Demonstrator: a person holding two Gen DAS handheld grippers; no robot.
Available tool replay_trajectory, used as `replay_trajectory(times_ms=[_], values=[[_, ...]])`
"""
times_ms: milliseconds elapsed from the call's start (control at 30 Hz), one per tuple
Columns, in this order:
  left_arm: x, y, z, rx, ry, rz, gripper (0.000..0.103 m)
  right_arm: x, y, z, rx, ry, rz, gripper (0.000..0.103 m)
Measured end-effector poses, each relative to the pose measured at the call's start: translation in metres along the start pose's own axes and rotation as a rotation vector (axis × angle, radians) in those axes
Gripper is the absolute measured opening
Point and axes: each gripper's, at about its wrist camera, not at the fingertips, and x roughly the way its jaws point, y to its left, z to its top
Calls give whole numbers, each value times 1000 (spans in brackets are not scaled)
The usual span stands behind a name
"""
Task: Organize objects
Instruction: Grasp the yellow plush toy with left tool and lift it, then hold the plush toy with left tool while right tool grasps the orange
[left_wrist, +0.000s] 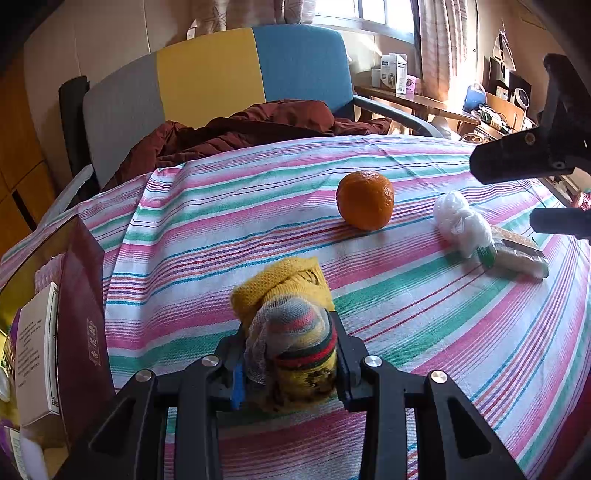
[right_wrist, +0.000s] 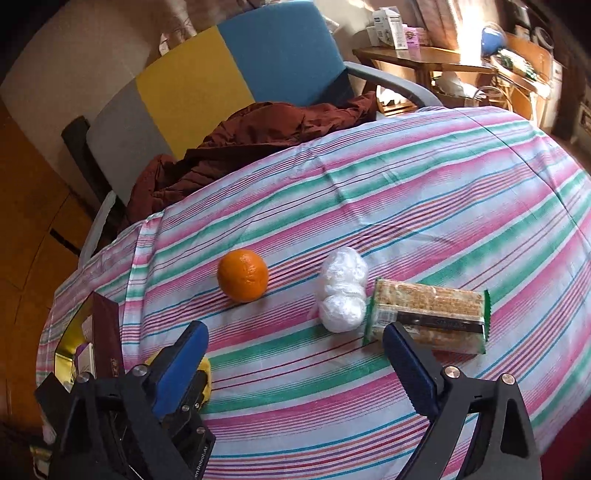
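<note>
A rolled yellow sock bundle (left_wrist: 291, 332), long axis pointing away, is pinched by the left gripper (left_wrist: 290, 363). The right gripper (right_wrist: 295, 354) hovers spread wide, holding nothing, near the cracker packet (right_wrist: 428, 315).

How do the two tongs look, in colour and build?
Both tongs, left and right, have black angular frames with cut-out openings and silver round screw heads. The fingers carry blue pads. White lettering, partly hidden, runs along black hardware below the right tongs.
</note>
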Motion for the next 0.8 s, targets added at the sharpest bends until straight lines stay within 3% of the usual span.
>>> replay_trajectory(times_ms=[233, 433, 467, 567, 800], values=[[1, 4, 0, -21, -1, -26, 37, 37, 45, 30, -233, 79, -9, 83], [2, 7, 0, -36, -2, -44, 37, 93, 56, 46, -299, 165, -88, 80], [2, 7, 1, -36, -2, -44, 37, 101, 57, 48, -305, 177, -91, 76], [2, 7, 0, -37, -2, -46, 38, 119, 56, 52, -302, 234, -48, 50], [2, 7, 0, -39, -4, -48, 38, 71, 52, 32, -334, 171, -22, 50]])
